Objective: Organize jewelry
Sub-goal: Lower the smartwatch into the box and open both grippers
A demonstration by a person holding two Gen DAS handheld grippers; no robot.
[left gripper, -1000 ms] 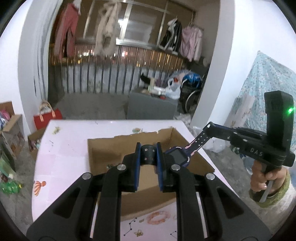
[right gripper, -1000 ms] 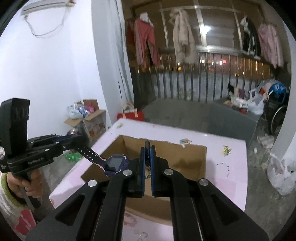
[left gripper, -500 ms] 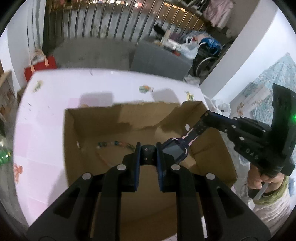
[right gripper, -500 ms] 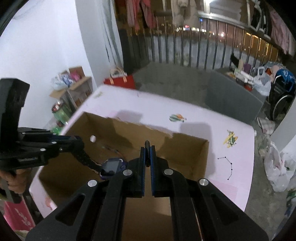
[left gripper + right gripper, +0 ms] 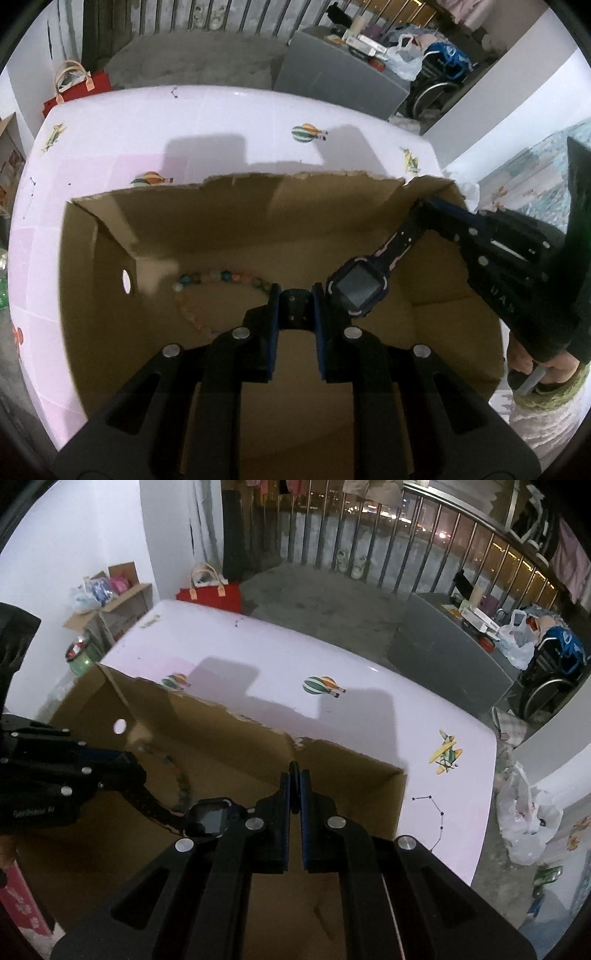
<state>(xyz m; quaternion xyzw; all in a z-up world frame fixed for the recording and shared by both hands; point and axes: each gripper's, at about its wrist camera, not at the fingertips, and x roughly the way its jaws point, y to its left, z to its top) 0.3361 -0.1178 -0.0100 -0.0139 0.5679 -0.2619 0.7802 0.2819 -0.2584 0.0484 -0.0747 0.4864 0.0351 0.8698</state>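
Note:
A dark purple smartwatch (image 5: 356,288) hangs inside an open cardboard box (image 5: 240,181), stretched between my two grippers. My left gripper (image 5: 295,291) has the black end of one strap between its pads, and its jaws are opening slightly. My right gripper (image 5: 294,775) is shut on the other strap end, which shows edge-on between its pads. In the right wrist view, the watch (image 5: 212,818) sits just left of the fingers, and the left gripper (image 5: 138,781) reaches in from the left. A string of coloured beads (image 5: 221,277) lies on the box floor under the watch.
The box stands on a pale pink table (image 5: 221,118) with balloon and plane stickers. The box's left wall has a round hole (image 5: 126,281). A person's hand (image 5: 532,365) holds the right gripper's handle. A red bag (image 5: 208,592), a grey cabinet (image 5: 443,653) and plastic bags stand beyond the table.
Both grippers have tilted downward and sunk into the box with the watch stretched between them. The beads on the box floor have come into view.

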